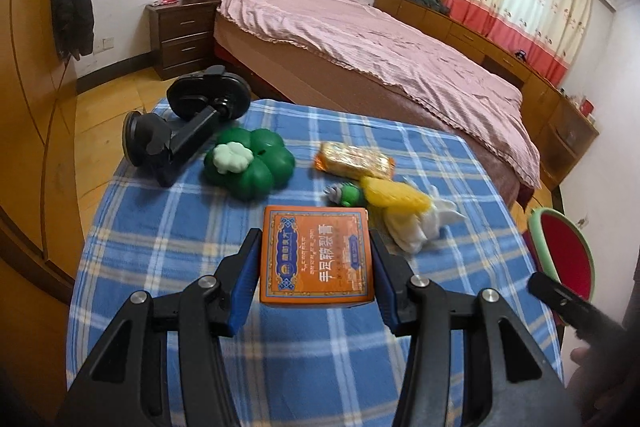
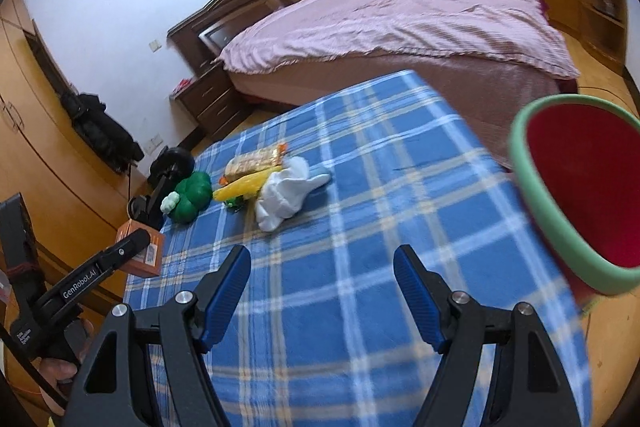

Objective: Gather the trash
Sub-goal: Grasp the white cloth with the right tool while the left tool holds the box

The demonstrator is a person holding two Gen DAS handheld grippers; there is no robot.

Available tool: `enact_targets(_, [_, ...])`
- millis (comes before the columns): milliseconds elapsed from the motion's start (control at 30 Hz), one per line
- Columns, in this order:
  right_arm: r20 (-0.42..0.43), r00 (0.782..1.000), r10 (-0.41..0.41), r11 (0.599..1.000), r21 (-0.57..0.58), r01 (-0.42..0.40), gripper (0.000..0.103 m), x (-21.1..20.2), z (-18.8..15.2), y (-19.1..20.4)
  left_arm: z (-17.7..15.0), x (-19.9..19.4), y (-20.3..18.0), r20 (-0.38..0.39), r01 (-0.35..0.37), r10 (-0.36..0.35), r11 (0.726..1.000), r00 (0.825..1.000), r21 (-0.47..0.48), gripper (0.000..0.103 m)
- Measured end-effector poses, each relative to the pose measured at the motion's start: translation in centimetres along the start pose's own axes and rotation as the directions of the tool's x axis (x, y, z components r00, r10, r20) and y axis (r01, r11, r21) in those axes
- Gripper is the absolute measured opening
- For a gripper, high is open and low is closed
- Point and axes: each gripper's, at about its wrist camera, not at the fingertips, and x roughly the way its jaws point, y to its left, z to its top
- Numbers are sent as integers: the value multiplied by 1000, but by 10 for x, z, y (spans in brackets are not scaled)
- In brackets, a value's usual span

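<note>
Left gripper [image 1: 316, 255] jaws clamped on orange box [image 1: 318, 255], held above near desk [image 1: 200, 227]. Box: light, stiff cardboard, flat sides grip well. Right gripper [image 2: 322, 291] jaws apart, empty. Red bin [image 2: 584, 187] right. Wrapper [image 1: 352, 161], tissue [image 1: 416, 227] far: soft, crushable.

Both wrist views look steeply down, close, sharing the plaid table [image 1: 160, 227] and bed [image 2: 400, 15].

Blue plaid tabletop [image 1: 168, 247] up front, a black suction-cup mount [image 1: 188, 123] lying at its far-left corner, green clover toy [image 1: 250, 163] just beside it, and the pink-covered bed [image 1: 360, 39] stretching behind.
</note>
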Motion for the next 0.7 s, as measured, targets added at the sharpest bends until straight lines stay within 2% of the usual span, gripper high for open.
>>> enact_targets(467, [-79, 996, -39, 998, -46, 36, 76, 96, 19, 35, 9, 42, 37, -10, -28, 28, 999, 1000, -39, 51])
enact_targets(533, [-88, 995, -43, 998, -43, 39, 70, 105, 20, 36, 9, 45, 40, -5, -38, 37, 998, 999, -41, 51])
enact_targets(700, [-88, 995, -56, 997, -54, 51, 65, 118, 23, 42, 9, 49, 45, -6, -27, 27, 998, 1000, -48, 51])
